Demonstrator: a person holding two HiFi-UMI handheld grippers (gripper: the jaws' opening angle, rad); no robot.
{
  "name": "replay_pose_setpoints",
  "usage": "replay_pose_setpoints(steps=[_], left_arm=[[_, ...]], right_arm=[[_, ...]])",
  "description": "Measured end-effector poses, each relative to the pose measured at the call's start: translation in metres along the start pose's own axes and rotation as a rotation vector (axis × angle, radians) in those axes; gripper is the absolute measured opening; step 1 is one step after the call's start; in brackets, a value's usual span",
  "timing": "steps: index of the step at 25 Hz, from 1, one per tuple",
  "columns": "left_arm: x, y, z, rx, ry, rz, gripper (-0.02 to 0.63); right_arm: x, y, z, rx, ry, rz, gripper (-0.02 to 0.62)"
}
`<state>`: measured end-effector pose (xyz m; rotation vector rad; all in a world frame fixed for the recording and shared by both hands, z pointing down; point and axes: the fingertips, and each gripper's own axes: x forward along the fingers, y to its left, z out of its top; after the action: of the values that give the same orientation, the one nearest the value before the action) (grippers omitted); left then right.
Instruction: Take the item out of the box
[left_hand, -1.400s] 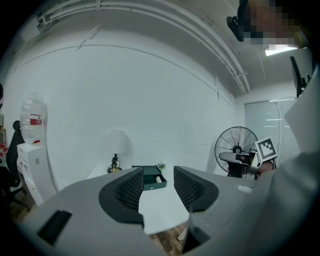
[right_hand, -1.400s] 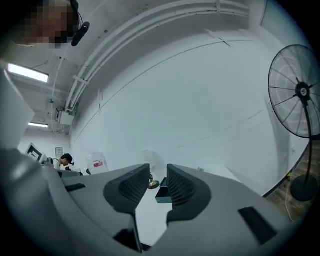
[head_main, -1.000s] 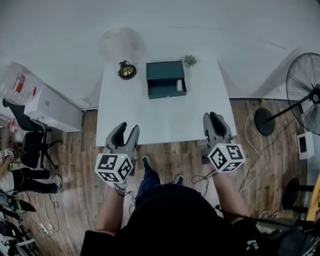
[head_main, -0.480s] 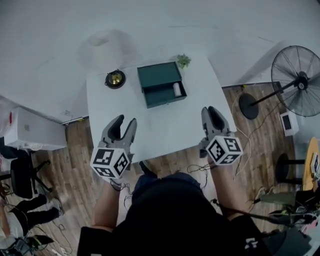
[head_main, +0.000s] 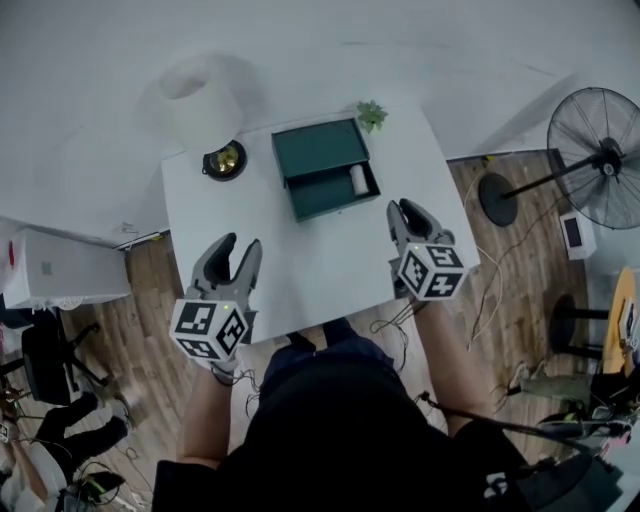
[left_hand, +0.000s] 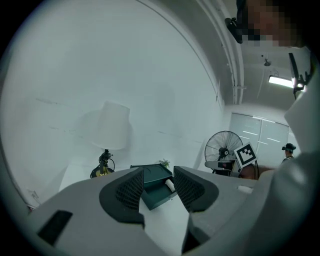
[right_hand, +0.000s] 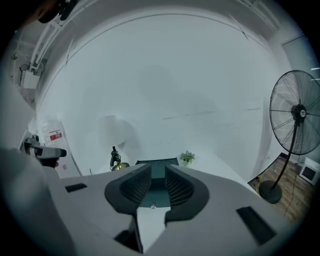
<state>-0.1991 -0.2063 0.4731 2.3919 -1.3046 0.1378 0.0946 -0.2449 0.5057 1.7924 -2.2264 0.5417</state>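
Note:
A dark green box (head_main: 318, 150) stands at the back of the white table (head_main: 300, 255), its drawer pulled out toward me. A white cylinder item (head_main: 358, 179) lies at the drawer's right end, also seen in the left gripper view as the white item (left_hand: 170, 185) in the box (left_hand: 152, 197). My left gripper (head_main: 233, 248) hangs over the table's near left edge, open and empty. Over the near right part of the table, short of the drawer, my right gripper (head_main: 408, 210) holds nothing; its jaws are closing with a narrow gap. Both aim at the box (right_hand: 157, 163).
A lamp with a white shade (head_main: 198, 105) and brass base (head_main: 224, 160) stands at the table's back left. A small green plant (head_main: 371, 114) sits behind the box. A standing fan (head_main: 598, 150) is on the wooden floor at the right. A wall runs behind the table.
Both grippers have moved forward, from in front of the table to over its near part, closer to the box. The head view has shifted so the lamp shade now shows.

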Motion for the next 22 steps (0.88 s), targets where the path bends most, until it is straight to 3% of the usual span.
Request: replay_pose_setpoints(steps=[4, 9, 16, 22], left_arm=[[0.017, 0.009, 0.006, 0.011, 0.011, 0.052, 0.184], [0.044, 0.017, 0.008, 0.006, 0.04, 0.1, 0.184], [0.075, 0.025, -0.003, -0.021, 0.1, 0.108, 0.183], [0.091, 0.043, -0.013, -0.073, 0.123, 0.111, 0.183]], right_arm=[[0.048, -0.022, -0.016, -0.026, 0.071, 0.009, 0.109], [0.106, -0.046, -0.055, -0.07, 0.236, 0.01, 0.164], [0.172, -0.046, -0.108, -0.191, 0.475, 0.084, 0.146], [0.209, -0.052, -0.122, -0.25, 0.59, 0.05, 0.181]])
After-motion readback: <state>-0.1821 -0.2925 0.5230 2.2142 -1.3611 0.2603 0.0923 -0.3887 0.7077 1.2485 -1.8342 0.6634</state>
